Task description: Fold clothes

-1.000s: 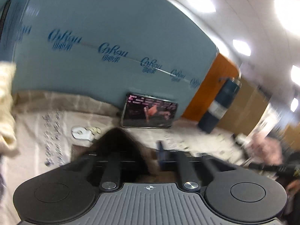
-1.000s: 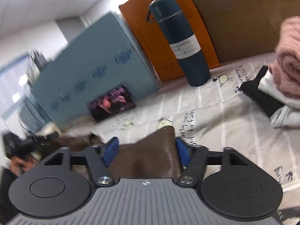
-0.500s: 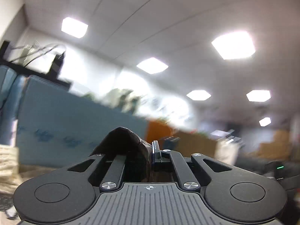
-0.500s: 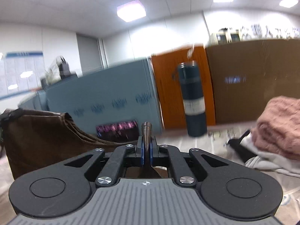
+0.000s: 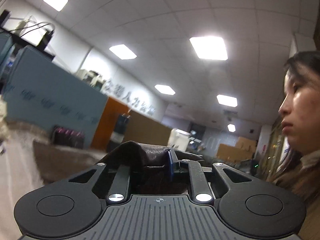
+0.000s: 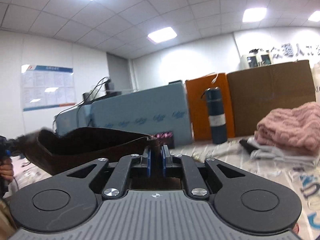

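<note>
A dark brown garment point(image 6: 84, 146) hangs stretched in the air between my two grippers. My right gripper point(image 6: 155, 156) is shut on one edge of it, the cloth pinched between the blue pads. My left gripper point(image 5: 158, 160) is shut on another edge; the cloth point(image 5: 138, 156) bunches over its left finger and hides that fingertip. In the right wrist view the left gripper shows at the far left edge point(image 6: 5, 154). Both wrist views tilt upward toward the ceiling.
A pink knit sweater point(image 6: 292, 128) lies on a pile of folded clothes at the right on the printed tablecloth point(image 6: 220, 152). A dark blue bottle point(image 6: 216, 116), a blue panel point(image 6: 140, 116) and cardboard boxes point(image 6: 268, 100) stand behind. The person's face point(image 5: 298, 108) is close on the right.
Both grippers have closed on the brown garment and lifted it off the table. The views have swung up from the tabletop toward the ceiling.
</note>
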Available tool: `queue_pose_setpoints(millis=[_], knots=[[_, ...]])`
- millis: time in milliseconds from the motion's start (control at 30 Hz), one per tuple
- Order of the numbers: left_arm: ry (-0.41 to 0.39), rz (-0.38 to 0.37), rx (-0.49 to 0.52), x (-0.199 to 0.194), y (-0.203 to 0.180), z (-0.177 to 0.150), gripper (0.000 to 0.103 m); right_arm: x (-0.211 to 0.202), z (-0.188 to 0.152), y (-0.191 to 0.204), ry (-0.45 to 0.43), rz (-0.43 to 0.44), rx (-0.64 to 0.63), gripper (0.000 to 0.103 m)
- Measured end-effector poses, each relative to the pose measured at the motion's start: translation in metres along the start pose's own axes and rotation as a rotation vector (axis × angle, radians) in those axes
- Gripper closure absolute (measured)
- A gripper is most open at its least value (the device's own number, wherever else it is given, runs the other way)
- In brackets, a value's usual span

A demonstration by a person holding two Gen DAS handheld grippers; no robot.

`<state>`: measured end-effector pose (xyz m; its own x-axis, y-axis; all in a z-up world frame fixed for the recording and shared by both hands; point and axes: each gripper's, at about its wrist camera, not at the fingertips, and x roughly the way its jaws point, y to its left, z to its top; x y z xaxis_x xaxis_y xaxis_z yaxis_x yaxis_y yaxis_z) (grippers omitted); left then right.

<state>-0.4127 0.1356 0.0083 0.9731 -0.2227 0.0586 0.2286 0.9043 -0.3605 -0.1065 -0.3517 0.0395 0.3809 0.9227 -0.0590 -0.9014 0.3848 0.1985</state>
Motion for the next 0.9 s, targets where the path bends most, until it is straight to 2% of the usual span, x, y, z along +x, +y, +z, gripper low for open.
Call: queue_pose_setpoints(millis=[33, 67, 133, 167, 233, 333, 433, 533, 633, 767, 900], knots=[[0.023, 0.016, -0.012, -0.003, 0.002, -0.005, 0.067, -0.005, -0.001, 0.004, -0.005, 0.007, -0.007, 0.070], [0.043, 0.037, -0.028, -0.006, 0.004, -0.010, 0.064, -0.010, -0.001, 0.008, -0.013, 0.014, -0.014, 0.063], [0.062, 0.099, -0.060, -0.014, 0.009, -0.018, 0.047, -0.019, 0.000, 0.012, -0.048, 0.002, -0.023, 0.039], [0.070, 0.131, -0.074, -0.018, 0.012, -0.021, 0.045, -0.024, 0.001, 0.011, -0.067, -0.004, -0.018, 0.035], [0.057, 0.210, -0.095, -0.031, 0.019, -0.024, 0.029, -0.027, 0.003, 0.005, -0.088, -0.017, 0.016, 0.031], [0.005, 0.317, -0.124, -0.051, 0.028, -0.019, 0.024, -0.020, 0.006, -0.008, -0.081, -0.078, 0.070, 0.022], [-0.008, 0.417, -0.129, -0.041, 0.038, -0.002, 0.019, 0.010, 0.008, -0.028, -0.010, -0.163, 0.139, 0.020], [0.039, 0.491, -0.123, -0.009, 0.056, 0.019, 0.019, 0.053, 0.007, -0.059, 0.073, -0.176, 0.292, 0.020], [0.097, 0.508, -0.165, 0.032, 0.088, 0.041, 0.019, 0.099, 0.003, -0.088, 0.168, -0.197, 0.473, 0.020], [0.221, 0.576, -0.199, 0.095, 0.137, 0.060, 0.019, 0.150, -0.004, -0.118, 0.260, -0.243, 0.645, 0.023], [0.309, 0.596, -0.190, 0.149, 0.176, 0.062, 0.019, 0.193, -0.011, -0.135, 0.357, -0.275, 0.722, 0.028]])
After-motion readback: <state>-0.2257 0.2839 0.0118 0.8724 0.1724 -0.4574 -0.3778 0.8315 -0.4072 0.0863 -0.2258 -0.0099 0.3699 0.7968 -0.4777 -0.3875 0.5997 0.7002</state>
